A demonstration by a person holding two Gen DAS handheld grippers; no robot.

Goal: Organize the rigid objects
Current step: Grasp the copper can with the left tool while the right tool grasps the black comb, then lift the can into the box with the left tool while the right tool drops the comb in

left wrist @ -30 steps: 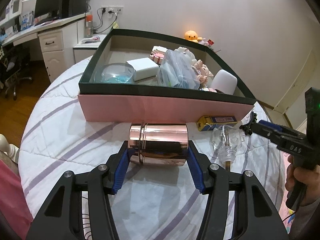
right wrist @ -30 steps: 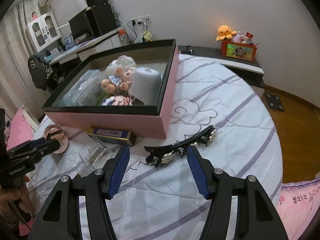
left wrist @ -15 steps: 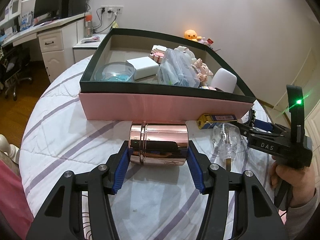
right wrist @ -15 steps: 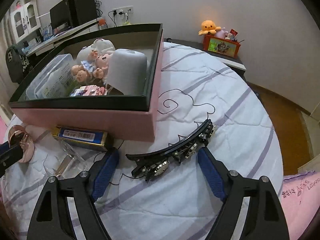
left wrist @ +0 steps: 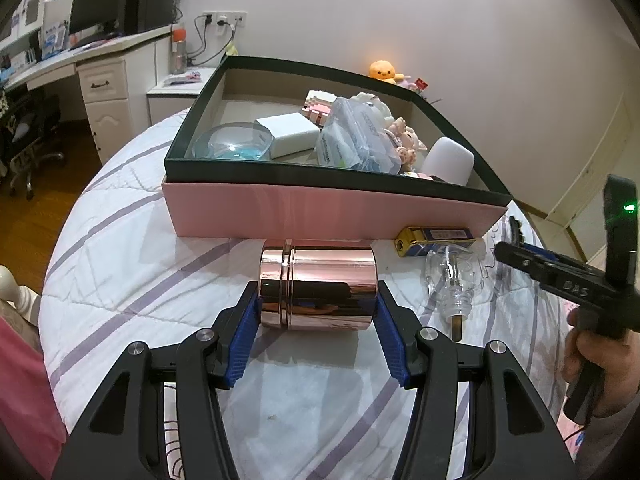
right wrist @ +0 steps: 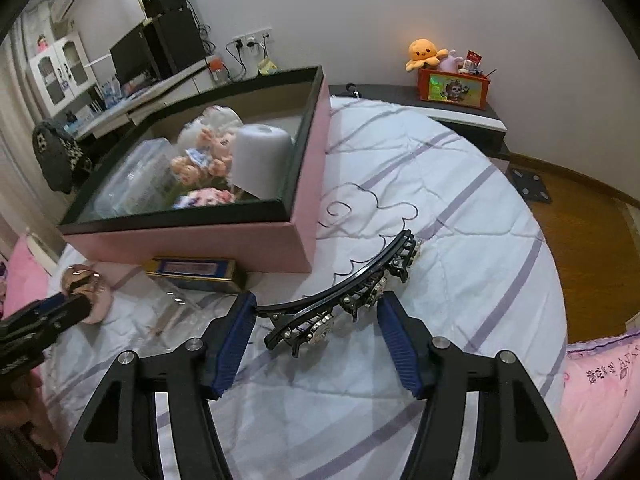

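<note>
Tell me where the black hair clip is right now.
In the right wrist view, the black hair clip lies on the quilt between the right gripper fingers, beside the pink box corner.

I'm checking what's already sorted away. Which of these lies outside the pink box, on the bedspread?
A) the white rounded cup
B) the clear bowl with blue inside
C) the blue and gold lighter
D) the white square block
C: the blue and gold lighter lies on the bedspread against the pink box's front wall, not inside.
</note>
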